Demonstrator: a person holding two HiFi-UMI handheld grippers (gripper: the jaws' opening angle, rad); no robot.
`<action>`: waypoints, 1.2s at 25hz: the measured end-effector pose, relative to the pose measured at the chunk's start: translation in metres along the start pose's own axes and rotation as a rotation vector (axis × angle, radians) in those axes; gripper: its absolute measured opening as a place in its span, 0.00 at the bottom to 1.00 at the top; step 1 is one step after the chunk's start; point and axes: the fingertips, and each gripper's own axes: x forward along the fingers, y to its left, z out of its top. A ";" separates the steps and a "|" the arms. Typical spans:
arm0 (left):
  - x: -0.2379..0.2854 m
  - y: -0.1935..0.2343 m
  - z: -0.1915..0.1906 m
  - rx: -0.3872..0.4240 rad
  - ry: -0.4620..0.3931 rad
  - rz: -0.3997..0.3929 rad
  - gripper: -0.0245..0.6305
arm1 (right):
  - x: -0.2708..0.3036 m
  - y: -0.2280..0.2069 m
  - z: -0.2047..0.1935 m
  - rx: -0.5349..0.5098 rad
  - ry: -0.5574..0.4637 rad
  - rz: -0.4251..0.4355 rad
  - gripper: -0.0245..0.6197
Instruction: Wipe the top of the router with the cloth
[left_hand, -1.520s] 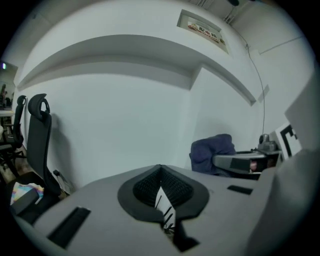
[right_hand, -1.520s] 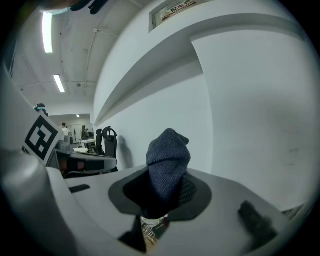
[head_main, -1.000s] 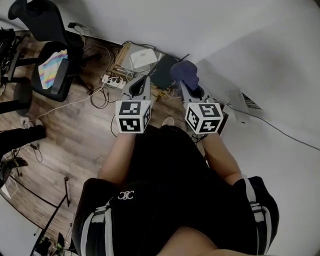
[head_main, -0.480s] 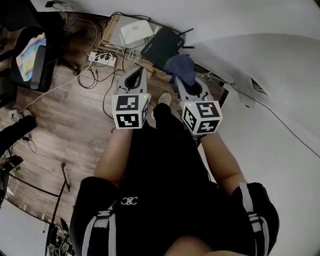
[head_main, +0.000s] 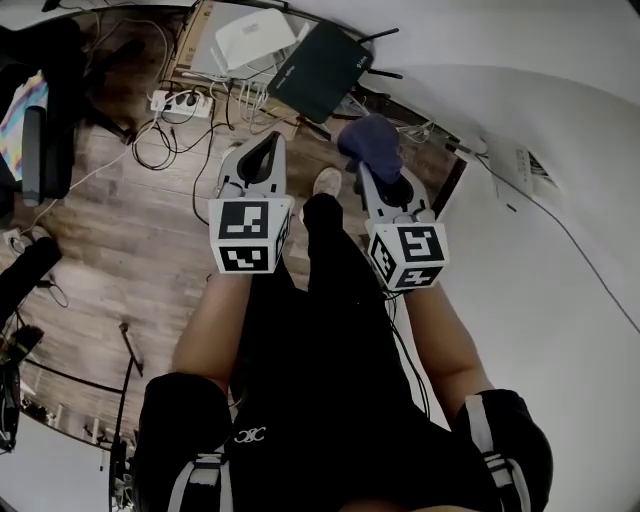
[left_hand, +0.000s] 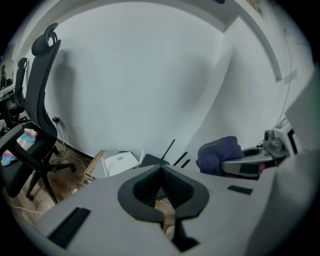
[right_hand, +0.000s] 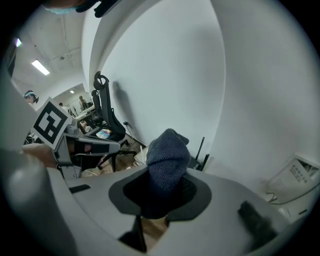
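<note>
A black router (head_main: 318, 70) with antennas lies on the floor by the white wall, at the top of the head view. In the left gripper view the router (left_hand: 152, 160) shows just past the jaws. My right gripper (head_main: 375, 170) is shut on a dark blue cloth (head_main: 371, 145), held in the air short of the router. The cloth (right_hand: 168, 157) bunches up out of the jaws in the right gripper view. My left gripper (head_main: 262, 152) is shut with nothing in it, level with the right one.
A white box-shaped device (head_main: 253, 40) lies left of the router on a wooden board. A power strip (head_main: 182, 101) and tangled cables (head_main: 160, 140) spread over the wood floor. An office chair (left_hand: 35, 125) stands at the left. A wall outlet plate (head_main: 530, 165) is at the right.
The person has stepped closer to the wall: router and white device have slid from mid-frame to the top of the head view. Both grippers stay side by side, the cloth still held.
</note>
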 end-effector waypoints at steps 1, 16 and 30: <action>0.005 0.000 -0.007 0.002 0.011 -0.007 0.04 | 0.004 -0.005 -0.009 0.000 0.009 -0.010 0.17; 0.054 0.014 -0.068 -0.077 0.034 -0.048 0.04 | 0.043 -0.010 0.009 -0.268 -0.057 -0.004 0.17; 0.052 0.063 -0.069 -0.111 -0.015 -0.008 0.04 | 0.146 0.054 0.046 -0.535 0.060 0.324 0.17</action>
